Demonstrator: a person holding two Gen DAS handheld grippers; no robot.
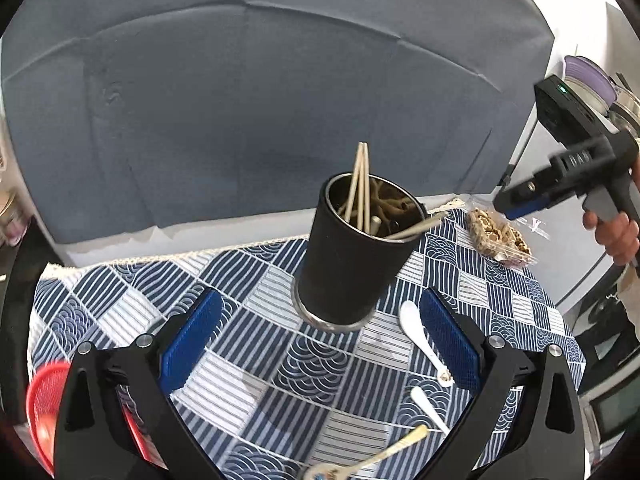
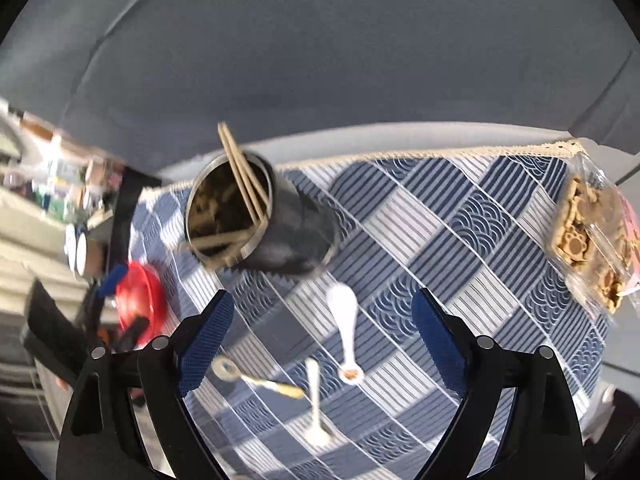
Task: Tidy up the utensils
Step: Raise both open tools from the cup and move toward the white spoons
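Observation:
A black utensil cup (image 1: 352,256) stands on the blue patterned tablecloth (image 1: 248,364), with pale chopsticks (image 1: 360,184) and other sticks in it. My left gripper (image 1: 320,300) hangs just short of its base, open and holding nothing. Two white spoons (image 1: 416,324) (image 1: 428,402) and a gold-handled utensil (image 1: 384,456) lie to the right near the front. In the right wrist view the cup (image 2: 260,220) is up left. My right gripper (image 2: 323,298) is open and empty above a white spoon (image 2: 346,320), a second white spoon (image 2: 314,400) and the gold-handled utensil (image 2: 260,380).
A clear bag of biscuits (image 1: 500,236) (image 2: 588,232) lies at the table's far right corner. A red mesh object (image 1: 44,400) (image 2: 140,300) sits off the left edge. A grey sofa back (image 1: 280,100) rises behind the table. A hand (image 1: 612,232) holds the right gripper at far right.

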